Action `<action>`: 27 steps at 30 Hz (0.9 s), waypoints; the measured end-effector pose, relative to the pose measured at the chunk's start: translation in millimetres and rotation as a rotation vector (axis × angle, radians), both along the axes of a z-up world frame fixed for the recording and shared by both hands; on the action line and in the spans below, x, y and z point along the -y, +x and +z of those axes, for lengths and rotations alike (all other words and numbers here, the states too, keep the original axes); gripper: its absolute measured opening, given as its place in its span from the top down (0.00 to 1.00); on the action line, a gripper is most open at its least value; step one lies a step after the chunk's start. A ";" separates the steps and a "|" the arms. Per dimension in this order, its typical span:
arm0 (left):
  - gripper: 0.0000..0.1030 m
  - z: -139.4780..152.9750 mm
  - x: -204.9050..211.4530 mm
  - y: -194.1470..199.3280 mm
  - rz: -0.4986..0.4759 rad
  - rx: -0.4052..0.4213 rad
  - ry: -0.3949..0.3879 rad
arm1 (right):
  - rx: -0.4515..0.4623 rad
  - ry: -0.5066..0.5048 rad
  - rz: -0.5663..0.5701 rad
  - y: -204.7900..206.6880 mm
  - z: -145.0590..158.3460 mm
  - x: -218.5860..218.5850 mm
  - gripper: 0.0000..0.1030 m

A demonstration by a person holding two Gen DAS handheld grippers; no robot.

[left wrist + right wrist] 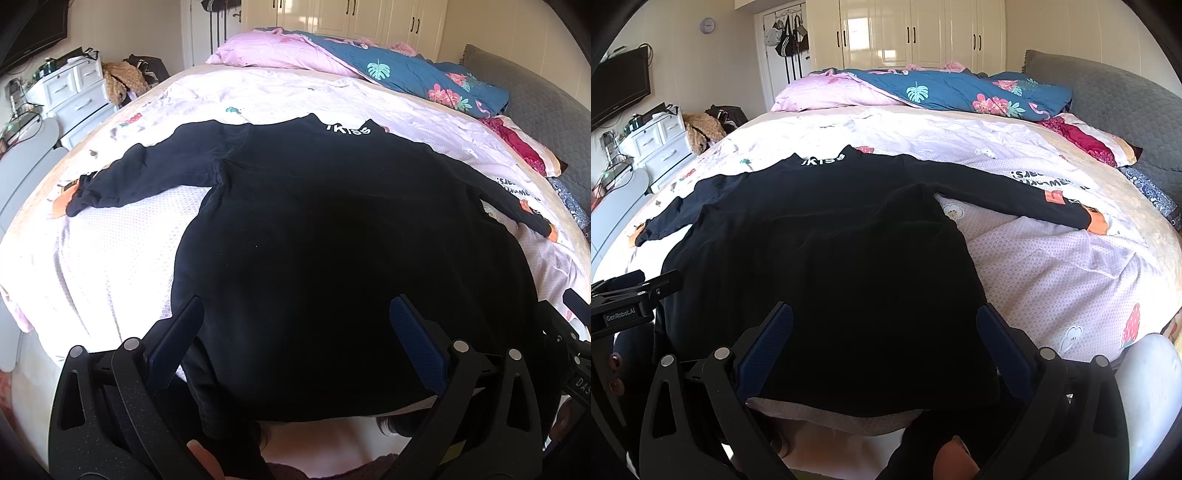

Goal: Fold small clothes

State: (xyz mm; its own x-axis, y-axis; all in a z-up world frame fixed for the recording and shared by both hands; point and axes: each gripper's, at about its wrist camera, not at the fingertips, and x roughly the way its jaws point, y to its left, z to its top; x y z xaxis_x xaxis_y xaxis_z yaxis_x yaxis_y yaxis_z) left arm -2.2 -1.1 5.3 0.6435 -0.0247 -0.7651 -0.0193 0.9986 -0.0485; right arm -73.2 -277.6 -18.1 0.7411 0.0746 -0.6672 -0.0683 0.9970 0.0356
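Note:
A small black long-sleeved top (332, 236) with white lettering at the collar lies flat on the bed, sleeves spread out to both sides; it also shows in the right wrist view (831, 258). Its hem hangs slightly over the near bed edge. My left gripper (295, 314) is open, its blue-padded fingers (417, 339) spread above the hem's left part. My right gripper (884, 321) is open above the hem's right part, holding nothing. The left gripper's body shows at the left of the right wrist view (624, 306).
The bed has a white patterned cover (1052, 266). A pink pillow (827, 94) and a blue floral quilt (960, 92) lie at the far end, a grey headboard (1115, 107) at right. A white drawer unit (77, 96) stands left.

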 end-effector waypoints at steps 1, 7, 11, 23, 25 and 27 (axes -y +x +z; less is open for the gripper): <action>0.08 0.1 0.2 -0.1 0.001 0.000 0.000 | 0.000 -0.001 -0.001 -0.2 0.1 -0.1 0.04; 0.08 0.9 -0.2 -0.6 -0.001 0.002 -0.001 | 0.002 -0.001 -0.001 -0.6 0.8 -0.7 0.04; 0.08 1.1 -0.6 -0.4 -0.002 0.003 -0.004 | 0.003 -0.002 -0.002 -0.1 0.9 -0.2 0.04; 0.08 0.3 0.1 0.1 -0.004 0.000 -0.005 | -0.001 -0.006 0.000 1.1 0.9 -0.5 0.04; 0.08 0.2 0.3 0.5 -0.005 0.001 -0.007 | -0.002 -0.008 0.003 1.9 0.8 -1.0 0.04; 0.08 -0.4 1.0 2.2 -0.008 0.000 -0.006 | -0.004 -0.012 0.006 3.0 0.9 -0.9 0.04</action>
